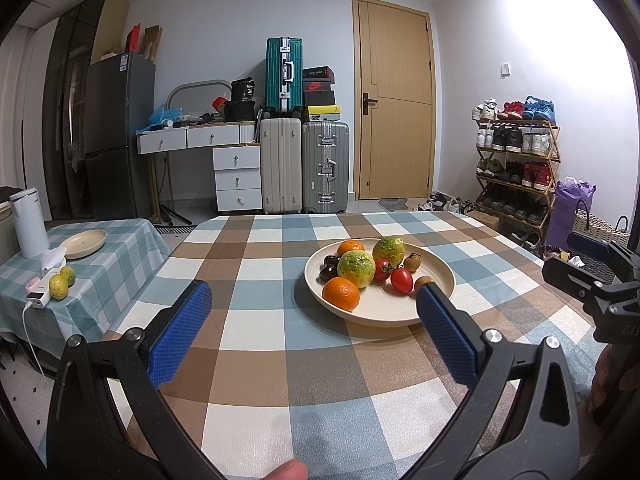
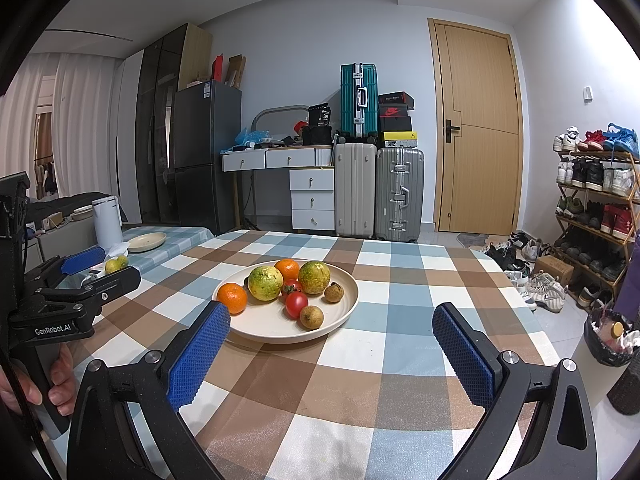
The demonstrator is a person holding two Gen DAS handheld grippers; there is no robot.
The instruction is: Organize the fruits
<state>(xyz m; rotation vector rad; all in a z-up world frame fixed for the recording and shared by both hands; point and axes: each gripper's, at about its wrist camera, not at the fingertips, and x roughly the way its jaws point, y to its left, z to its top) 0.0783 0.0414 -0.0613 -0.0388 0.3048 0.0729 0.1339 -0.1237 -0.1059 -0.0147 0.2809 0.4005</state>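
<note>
A cream plate (image 1: 436, 272) (image 2: 344, 300) on the checked table holds two oranges (image 1: 341, 293), two green-yellow citrus fruits (image 1: 356, 268), two red tomatoes (image 1: 401, 280), two brown longans (image 2: 311, 317) and dark plums (image 1: 328, 272). My left gripper (image 1: 313, 290) is open and empty, its right fingertip at the plate's near rim. My right gripper (image 2: 332, 314) is open and empty, just short of the plate. An empty cream plate (image 1: 85, 243) (image 2: 147, 242) and two more citrus fruits (image 1: 59, 286) (image 2: 113, 265) lie on the low side table at the left.
A white kettle (image 1: 29, 222), a tissue and a power bank with cable stand on the side table (image 1: 132, 236). Suitcases, drawers, a fridge and a door are behind. A shoe rack (image 2: 596, 200), loose shoes and a bin stand right of the table (image 2: 400, 280).
</note>
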